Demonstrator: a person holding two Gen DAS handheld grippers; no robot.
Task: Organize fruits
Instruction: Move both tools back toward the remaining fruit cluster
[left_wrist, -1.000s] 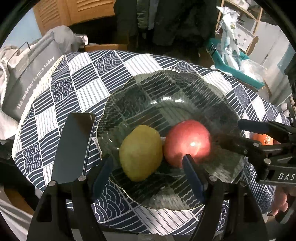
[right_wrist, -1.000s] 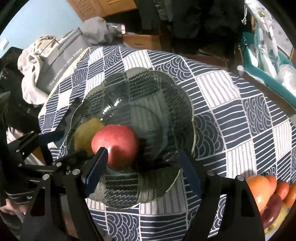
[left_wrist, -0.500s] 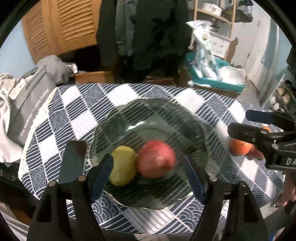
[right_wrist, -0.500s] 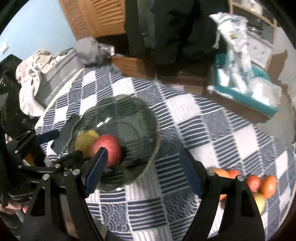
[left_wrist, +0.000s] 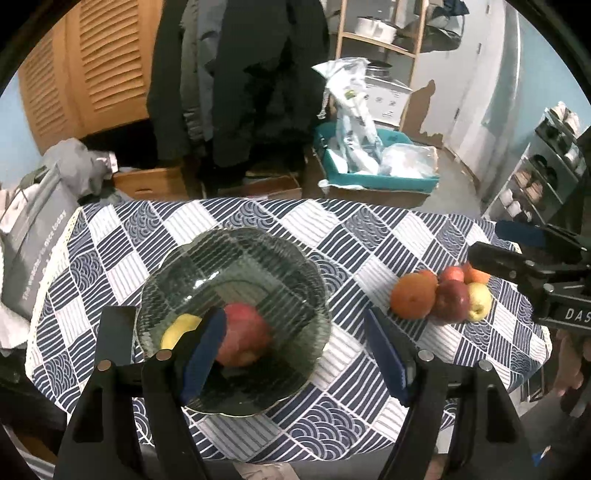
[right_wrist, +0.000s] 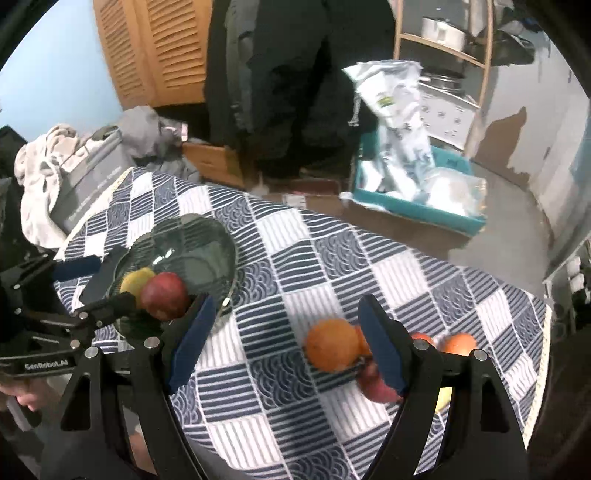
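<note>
1. Left gripper (left_wrist: 295, 354): blue-padded jaws spread wide, nothing between them, held above the near edge of the table; "GenRobot.AI" printed on its body in the right wrist view.
2. Right gripper (right_wrist: 284, 336): jaws likewise wide apart and empty; lettering "DAS" legible on its body in the left wrist view, the rest cut off.
3. Glass bowl (left_wrist: 236, 258): ribbed, dark, near the table's left edge; contains a red apple (left_wrist: 245, 338) touching a yellow fruit (left_wrist: 177, 328).
4. Loose fruit by the right edge: orange (left_wrist: 413, 295), red apple, pale yellow-green apple (left_wrist: 480, 301), clustered and touching.
5. Tablecloth (left_wrist: 369, 236): navy-and-white check.
6. Grey bag (left_wrist: 33, 236), beyond the left edge: printed "nice today", partly legible.
</note>
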